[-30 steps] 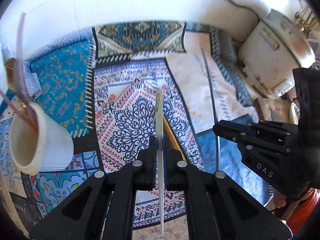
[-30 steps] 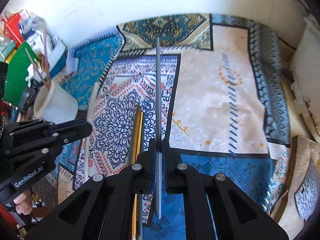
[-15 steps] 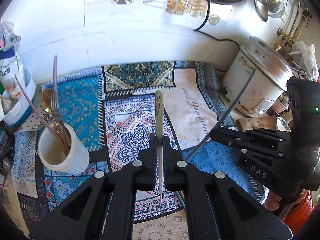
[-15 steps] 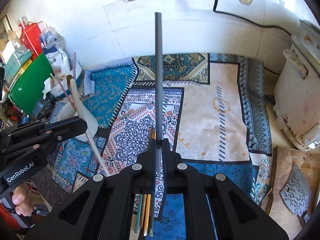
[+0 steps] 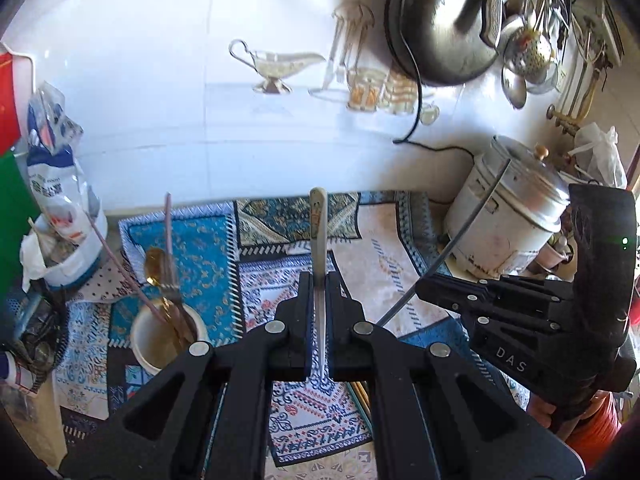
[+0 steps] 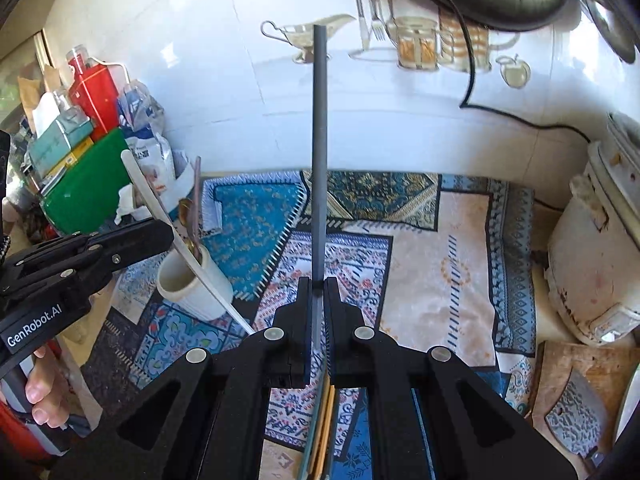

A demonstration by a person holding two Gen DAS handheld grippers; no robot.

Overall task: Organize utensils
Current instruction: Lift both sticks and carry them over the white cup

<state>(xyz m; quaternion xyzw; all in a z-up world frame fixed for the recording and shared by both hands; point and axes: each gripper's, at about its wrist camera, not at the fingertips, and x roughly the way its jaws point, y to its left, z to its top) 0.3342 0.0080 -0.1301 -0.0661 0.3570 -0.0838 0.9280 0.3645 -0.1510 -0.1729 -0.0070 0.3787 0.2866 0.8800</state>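
Note:
My left gripper (image 5: pixel 319 280) is shut on a white chopstick (image 5: pixel 318 236) that points away from me; the same stick shows in the right wrist view (image 6: pixel 176 236), held beside the cup. My right gripper (image 6: pixel 318 282) is shut on a grey chopstick (image 6: pixel 320 152) that stands up along its fingers; it shows in the left wrist view (image 5: pixel 448 256) too. A white cup (image 5: pixel 160 340) at the left holds a gold spoon (image 5: pixel 154 264), a fork and pink sticks; it also shows in the right wrist view (image 6: pixel 196 284). Gold and teal chopsticks (image 6: pixel 320 424) lie on the mat under my right gripper.
A patterned mat (image 6: pixel 420 264) covers the counter. A rice cooker (image 5: pixel 508 220) stands at the right, with a cleaver on a wooden board (image 6: pixel 576 412) in front. Bags and boxes (image 6: pixel 92 136) crowd the left. A white tiled wall (image 5: pixel 160 100) is behind.
Both grippers have risen and tilted up with their chopsticks, so the wall and hanging pots now show. The cup has come closer to the middle.

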